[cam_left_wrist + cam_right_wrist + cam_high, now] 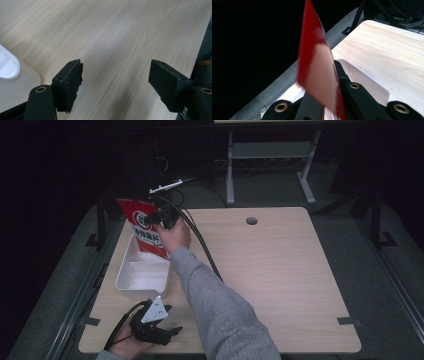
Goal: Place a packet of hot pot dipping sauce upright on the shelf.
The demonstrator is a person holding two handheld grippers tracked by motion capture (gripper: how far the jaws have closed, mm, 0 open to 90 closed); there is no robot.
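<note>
A: Start at the right gripper [161, 216]. What are its black jaws doing?

B: They are clamped on a flat red-and-white printed packet [146, 227]. In the right gripper view the red-and-white printed packet [318, 67] stands edge-on between the two jaws, pinched near its lower end, with its red top rising toward twelve o'clock.

A: And the hand behind it?

B: In the high view the right hand [173, 236] wraps the gripper body, and a grey knitted sleeve [215, 305] runs down to five o'clock, off the bottom edge. Black cables [200, 242] trail from the gripper along the sleeve.

A: Where is the packet relative to the rest?

B: It hangs tilted over the far end of a white rectangular plastic tray [131, 287], its lower edge down at or inside that end; I cannot tell whether it touches the tray floor. The tray lies at about nine o'clock on the light wooden table [280, 270], close to its left edge. In the right gripper view the white rectangular plastic tray [372, 87] shows just behind the jaws.

A: And the left gripper?

B: The left gripper [172, 330] rests at about seven o'clock, near the table's front edge, just in front of the tray, held by the left hand [125, 345]. Its jaws stand wide apart with nothing between them; in the left gripper view the left gripper [115, 82] has bare wood between its jaws, and a corner of the tray [8, 66] at nine o'clock.

A: Anything else on the table?

B: A round cable hole [251, 220] near the far edge, about twelve o'clock.
</note>
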